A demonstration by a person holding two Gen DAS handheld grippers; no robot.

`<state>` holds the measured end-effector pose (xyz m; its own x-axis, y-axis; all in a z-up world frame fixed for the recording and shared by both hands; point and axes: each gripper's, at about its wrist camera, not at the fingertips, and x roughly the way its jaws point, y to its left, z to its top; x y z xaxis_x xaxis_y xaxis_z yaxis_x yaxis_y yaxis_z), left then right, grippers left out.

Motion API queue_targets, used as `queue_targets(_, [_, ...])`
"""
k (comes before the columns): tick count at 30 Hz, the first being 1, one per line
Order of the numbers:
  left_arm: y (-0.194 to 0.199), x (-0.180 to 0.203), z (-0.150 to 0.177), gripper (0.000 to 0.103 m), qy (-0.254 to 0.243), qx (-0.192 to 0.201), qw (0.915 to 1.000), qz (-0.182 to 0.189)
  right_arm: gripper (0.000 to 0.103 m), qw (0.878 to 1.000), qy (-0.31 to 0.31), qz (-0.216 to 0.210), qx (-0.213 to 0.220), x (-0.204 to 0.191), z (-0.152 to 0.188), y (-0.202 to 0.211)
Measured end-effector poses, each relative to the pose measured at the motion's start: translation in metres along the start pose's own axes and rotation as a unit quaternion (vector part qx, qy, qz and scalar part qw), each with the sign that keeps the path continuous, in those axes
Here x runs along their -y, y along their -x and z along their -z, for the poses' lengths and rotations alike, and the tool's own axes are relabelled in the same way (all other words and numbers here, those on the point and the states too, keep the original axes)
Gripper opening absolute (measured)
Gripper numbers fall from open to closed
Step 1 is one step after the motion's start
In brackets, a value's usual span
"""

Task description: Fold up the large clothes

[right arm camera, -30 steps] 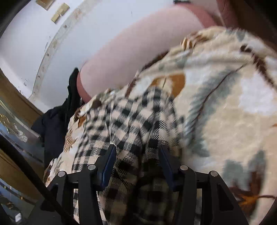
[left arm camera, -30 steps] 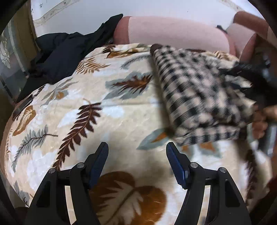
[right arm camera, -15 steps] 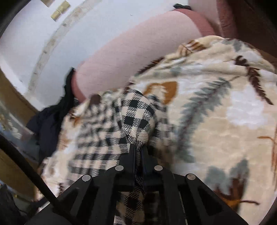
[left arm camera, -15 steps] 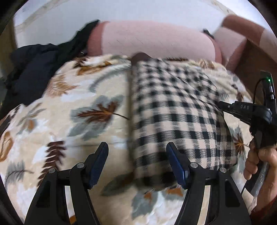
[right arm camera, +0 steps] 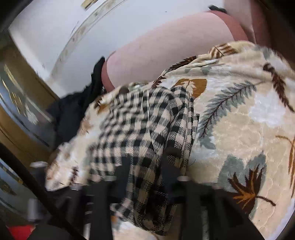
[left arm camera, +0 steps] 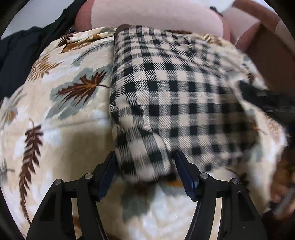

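Note:
A black-and-cream checked garment (left arm camera: 166, 96) lies folded on a leaf-patterned blanket (left arm camera: 55, 129). My left gripper (left arm camera: 145, 171) is open, its blue-padded fingers on either side of the garment's near corner. In the right wrist view the same checked garment (right arm camera: 147, 125) hangs between the fingers of my right gripper (right arm camera: 145, 162), which is blurred; the jaws stand a little apart with cloth between them. The right gripper shows as a dark blur at the right edge of the left wrist view (left arm camera: 267, 103).
A pink bolster (left arm camera: 156, 16) lies along the far edge of the bed against a white wall (right arm camera: 92, 27). A black garment (left arm camera: 22, 55) is heaped at the far left. A wooden frame (right arm camera: 18, 92) stands left of the bed.
My left gripper has moved forward until the garment's near corner sits between its open fingers. My right gripper, shut tight on the cloth half a second ago, now has its fingers slightly apart.

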<state>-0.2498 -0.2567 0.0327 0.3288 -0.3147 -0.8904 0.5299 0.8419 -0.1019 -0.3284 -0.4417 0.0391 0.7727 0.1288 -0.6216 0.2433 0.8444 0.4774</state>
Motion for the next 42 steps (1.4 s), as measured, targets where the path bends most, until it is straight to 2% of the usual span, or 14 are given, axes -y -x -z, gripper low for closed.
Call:
queue_targets(3, [0.025,-0.004,0.007,0.064,0.0,0.032,0.9995,-0.002,0.048,1.0,-0.011,-0.012,-0.013,-0.005,0.005,-0.017])
queue_targets(5, [0.036,-0.005,0.005,0.064,-0.006,0.054,0.9983,-0.021,0.008,0.999,-0.015,-0.02,-0.049,-0.011,0.012,-0.038])
queue_targets(7, [0.041,-0.008,-0.003,0.064,-0.011,0.064,0.9974,-0.03,0.006,0.998,-0.013,-0.002,-0.06,-0.011,0.013,-0.046])
queue_targets(12, [0.036,-0.003,-0.024,0.064,-0.011,0.077,0.9969,-0.016,0.004,0.999,-0.017,0.029,-0.032,-0.002,0.008,-0.011])
queue_targets(16, [-0.005,0.008,-0.032,0.064,-0.008,0.032,0.9994,-0.005,0.004,0.995,-0.033,0.07,-0.063,0.02,0.02,-0.018])
queue_targets(19, [-0.039,0.013,-0.022,0.065,-0.038,-0.004,0.9983,-0.043,0.005,0.991,-0.052,0.076,-0.095,0.037,0.029,-0.034])
queue_targets(21, [-0.037,0.008,-0.018,0.065,-0.032,0.013,0.9988,-0.034,0.008,0.991,-0.053,0.062,-0.102,0.039,0.026,-0.033])
queue_targets(24, [-0.024,-0.003,-0.021,0.064,-0.012,0.006,0.9999,-0.008,0.03,0.994,-0.065,0.034,-0.075,0.04,0.013,-0.012])
queue_targets(28, [0.007,-0.015,-0.015,0.064,-0.008,0.042,0.9991,-0.006,0.05,0.998,-0.033,0.004,-0.058,0.023,0.008,0.009])
queue_targets(32, [0.022,-0.022,-0.008,0.064,-0.011,0.061,0.9977,-0.029,0.057,0.995,0.039,0.009,-0.092,-0.007,0.034,-0.004])
queue_targets(33, [0.023,-0.022,-0.006,0.064,-0.013,0.062,0.9973,-0.038,0.039,0.993,0.059,0.024,-0.1,-0.011,0.043,-0.009])
queue_targets(34, [0.025,-0.023,-0.004,0.064,-0.013,0.062,0.997,-0.045,0.006,0.991,0.071,0.035,-0.11,-0.016,0.048,-0.013])
queue_targets(36, [0.031,-0.026,-0.002,0.064,-0.01,0.066,0.9968,-0.044,0.007,0.986,0.067,0.051,-0.145,-0.013,0.06,-0.015])
queue_targets(42, [0.024,-0.025,-0.009,0.064,-0.008,0.06,0.9973,-0.042,0.007,0.984,0.042,0.06,-0.163,0.012,0.068,-0.003])
